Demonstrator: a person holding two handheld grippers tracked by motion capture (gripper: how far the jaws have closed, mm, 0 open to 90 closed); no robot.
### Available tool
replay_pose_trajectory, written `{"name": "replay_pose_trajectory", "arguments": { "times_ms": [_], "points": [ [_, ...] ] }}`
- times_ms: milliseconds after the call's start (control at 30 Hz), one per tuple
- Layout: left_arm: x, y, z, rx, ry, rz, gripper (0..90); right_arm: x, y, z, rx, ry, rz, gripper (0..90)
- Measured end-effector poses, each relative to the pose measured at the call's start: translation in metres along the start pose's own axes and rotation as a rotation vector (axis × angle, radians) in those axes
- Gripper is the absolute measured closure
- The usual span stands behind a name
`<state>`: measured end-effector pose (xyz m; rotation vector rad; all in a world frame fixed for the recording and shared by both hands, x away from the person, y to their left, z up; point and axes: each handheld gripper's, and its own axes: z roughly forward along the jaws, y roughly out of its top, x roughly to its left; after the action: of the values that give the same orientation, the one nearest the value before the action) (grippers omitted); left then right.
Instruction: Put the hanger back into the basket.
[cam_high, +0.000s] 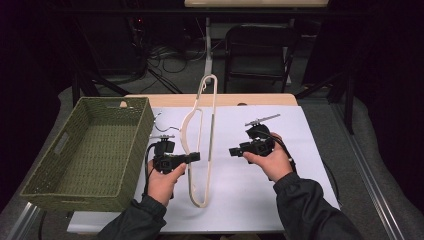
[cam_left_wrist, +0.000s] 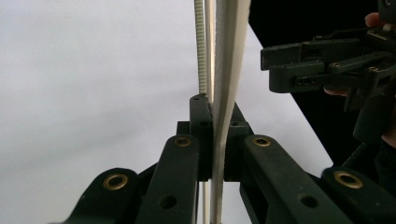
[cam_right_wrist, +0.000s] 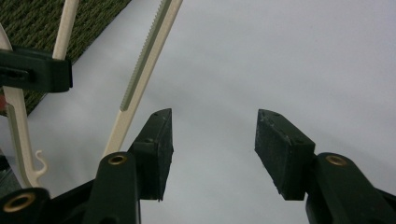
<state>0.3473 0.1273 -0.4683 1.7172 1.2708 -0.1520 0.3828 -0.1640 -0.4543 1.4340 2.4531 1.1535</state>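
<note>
basket (cam_high: 90, 150) sits left of clamped hanger (cam_high: 200, 130).

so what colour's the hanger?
Cream hanger, clearest in the high view.

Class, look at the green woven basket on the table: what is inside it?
The basket holds nothing on its visible woven floor. The near wall hides a strip of floor just behind it, so that part cannot be checked.

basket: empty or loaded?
Empty. The high view shows the green wicker basket with bare woven floor; the hanger is outside it, clamped in the left gripper.
</note>
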Motion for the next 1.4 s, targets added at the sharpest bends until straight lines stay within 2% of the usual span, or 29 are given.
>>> {"name": "replay_pose_trajectory", "arguments": {
  "times_ms": [333,467,633,833,1000,1167,1267,1300,1400],
  "points": [
    [0.002,0.008,-0.01,0.067,-0.011,-0.014,87.2,-0.001,-0.002,-0.001,0.006,-0.008,-0.002,46.0],
    [0.0,0.012,-0.026,0.076,-0.024,-0.021,87.2,-0.001,-0.005,-0.006,0.021,-0.02,-0.016,45.1],
    [0.0,0.019,-0.056,0.071,-0.037,-0.034,87.2,-0.005,-0.012,-0.016,0.022,-0.046,-0.024,43.3],
    [0.001,0.026,-0.097,0.062,-0.011,-0.021,87.2,-0.015,-0.027,-0.027,0.008,-0.093,-0.039,37.9],
    [0.005,0.032,-0.123,0.089,0.023,-0.004,87.2,-0.024,-0.041,-0.031,0.028,-0.173,-0.084,37.2],
    [0.013,0.038,-0.14,0.147,0.048,-0.011,87.2,-0.032,-0.056,-0.033,0.039,-0.179,-0.061,37.9],
    [0.02,0.042,-0.148,0.176,0.062,-0.033,87.2,-0.035,-0.063,-0.034,0.05,-0.188,-0.053,38.0],
    [0.022,0.043,-0.151,0.178,0.067,-0.041,87.2,-0.036,-0.066,-0.033,0.036,-0.179,-0.046,38.0],
    [0.029,0.048,-0.158,0.194,0.091,-0.047,87.2,-0.039,-0.072,-0.034,0.05,-0.177,-0.033,38.1]
  ]
}}
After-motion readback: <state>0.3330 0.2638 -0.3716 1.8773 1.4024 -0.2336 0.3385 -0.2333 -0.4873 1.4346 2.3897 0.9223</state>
